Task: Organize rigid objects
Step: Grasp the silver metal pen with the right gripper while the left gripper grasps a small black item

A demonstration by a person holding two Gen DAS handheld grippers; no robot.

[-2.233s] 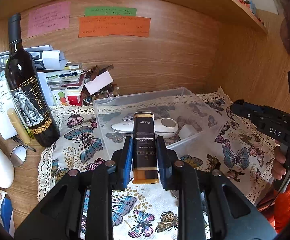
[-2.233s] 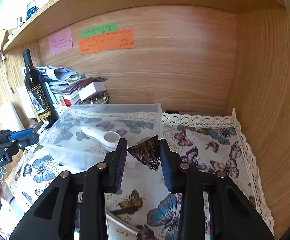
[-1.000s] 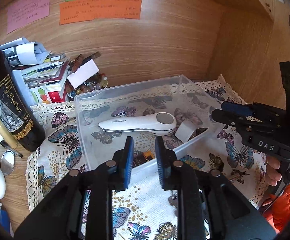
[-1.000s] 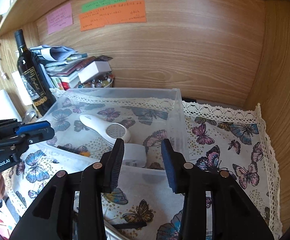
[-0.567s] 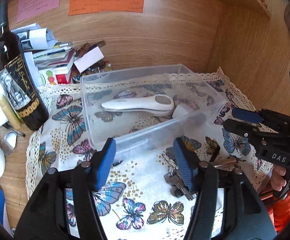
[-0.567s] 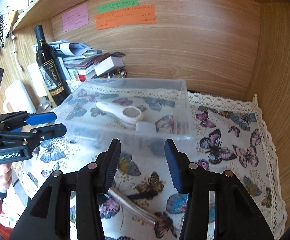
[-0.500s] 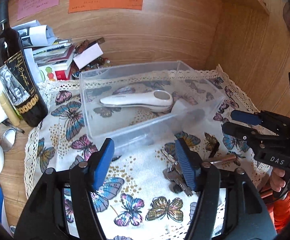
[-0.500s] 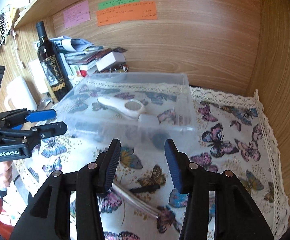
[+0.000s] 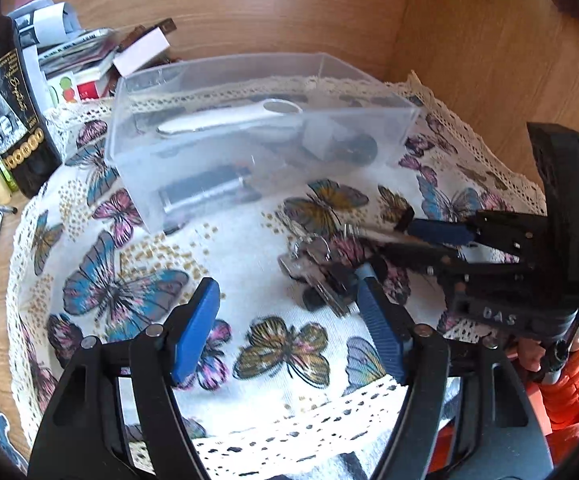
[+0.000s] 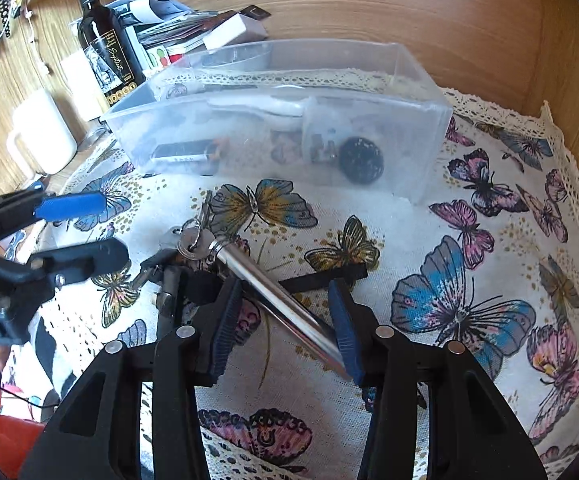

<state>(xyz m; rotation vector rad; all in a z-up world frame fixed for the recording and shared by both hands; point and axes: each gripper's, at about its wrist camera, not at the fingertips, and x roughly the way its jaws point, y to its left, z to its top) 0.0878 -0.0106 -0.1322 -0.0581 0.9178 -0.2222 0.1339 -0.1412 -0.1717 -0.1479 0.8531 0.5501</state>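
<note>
Butterfly cloth [image 10: 469, 240] bare beside clear bin [image 10: 429, 152]

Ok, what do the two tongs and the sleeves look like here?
Both are black plastic frames with silver screws and blue ribbed pads. The right tongs carry raised "DAS" lettering and a small green light on the upright housing. The left tongs bear white lettering, cut off. An orange sleeve shows behind the right one.

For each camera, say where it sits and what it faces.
Left wrist: behind the open left gripper, angled down at the cloth, keys and clear box; right gripper and a hand show.
Right wrist: behind the right gripper, whose jaws, just closing, straddle the metal tube.
Both show the keys and box.
</note>
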